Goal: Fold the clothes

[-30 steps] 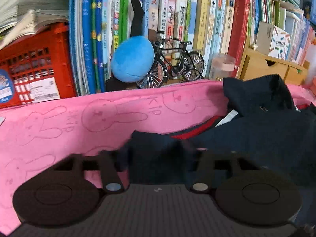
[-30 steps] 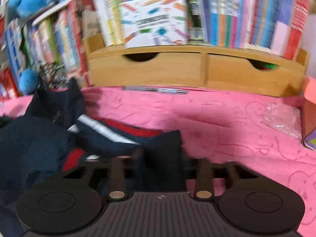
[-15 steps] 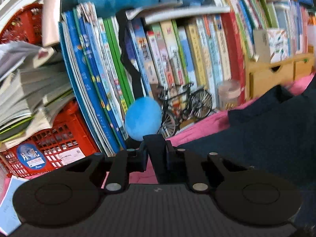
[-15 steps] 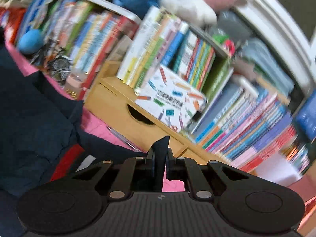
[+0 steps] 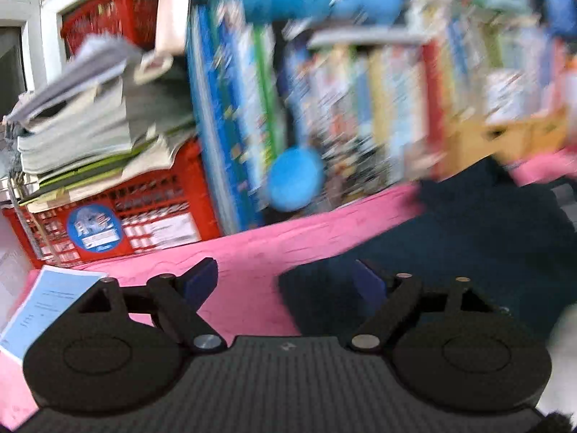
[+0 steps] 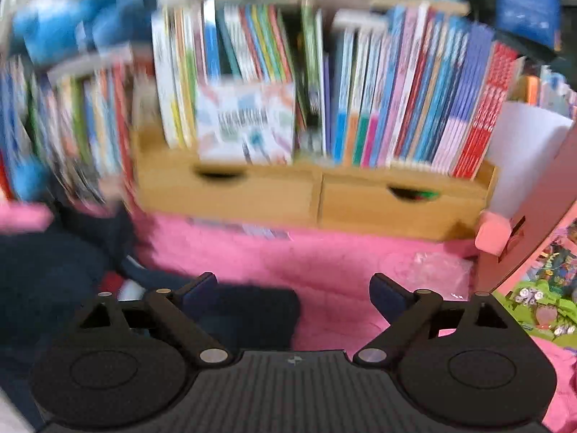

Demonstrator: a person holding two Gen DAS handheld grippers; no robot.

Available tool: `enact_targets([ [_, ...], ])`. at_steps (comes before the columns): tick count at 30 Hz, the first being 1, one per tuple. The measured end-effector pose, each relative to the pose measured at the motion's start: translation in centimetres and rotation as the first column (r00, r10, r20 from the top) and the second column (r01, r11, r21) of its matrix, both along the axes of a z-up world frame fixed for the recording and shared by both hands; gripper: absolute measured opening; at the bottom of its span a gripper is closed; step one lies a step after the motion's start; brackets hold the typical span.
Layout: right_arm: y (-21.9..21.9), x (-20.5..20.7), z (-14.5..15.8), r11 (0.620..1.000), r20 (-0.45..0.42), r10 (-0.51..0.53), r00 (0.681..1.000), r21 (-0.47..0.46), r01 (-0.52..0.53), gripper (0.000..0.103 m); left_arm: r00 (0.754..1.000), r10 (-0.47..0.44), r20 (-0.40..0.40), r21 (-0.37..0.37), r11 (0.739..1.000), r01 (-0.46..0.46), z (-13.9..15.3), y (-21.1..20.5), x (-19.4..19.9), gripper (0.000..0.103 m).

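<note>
Both the left gripper [image 5: 286,278] and the right gripper [image 6: 292,290] hover with fingers spread wide and empty over the pink worktop [image 6: 342,259], the navy garment [image 5: 468,245] lying bunched between them, so the fold looks between grasps, needing a fresh edge.

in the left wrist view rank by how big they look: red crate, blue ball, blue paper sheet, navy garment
1. navy garment, largest
2. red crate
3. and 4. blue ball and blue paper sheet: look alike; the sheet lies nearer the camera and partly hidden, so unranked.
</note>
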State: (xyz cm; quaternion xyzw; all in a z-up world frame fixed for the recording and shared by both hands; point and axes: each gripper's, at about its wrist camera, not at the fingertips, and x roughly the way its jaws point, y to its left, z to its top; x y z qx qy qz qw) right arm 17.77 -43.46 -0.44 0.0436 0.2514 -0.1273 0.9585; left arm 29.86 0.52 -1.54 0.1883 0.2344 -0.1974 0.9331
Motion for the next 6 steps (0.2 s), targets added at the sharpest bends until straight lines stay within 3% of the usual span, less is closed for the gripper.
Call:
enact_targets([
  [2, 0.3, -1.2, 1.4, 0.997, 0.073, 0.027, 0.997, 0.074, -0.032, 0.103, 0.998, -0.047, 0.03, 0.013, 0.999, 0.046, 0.3, -0.5, -2.8, 0.102],
  [4, 1.2, -1.0, 1.9, 0.978, 0.102, 0.096, 0.99, 0.176, -0.113, 0.103, 0.994, -0.094, 0.058, 0.028, 0.995, 0.092, 0.7, -1.1, -5.6, 0.103],
  [6, 2.5, 0.2, 0.9, 0.958, 0.059, 0.133, 0.989, 0.247, -0.144, 0.103, 0.986, -0.141, 0.087, 0.044, 0.989, 0.138, 1.0, -1.6, -8.4, 0.103],
])
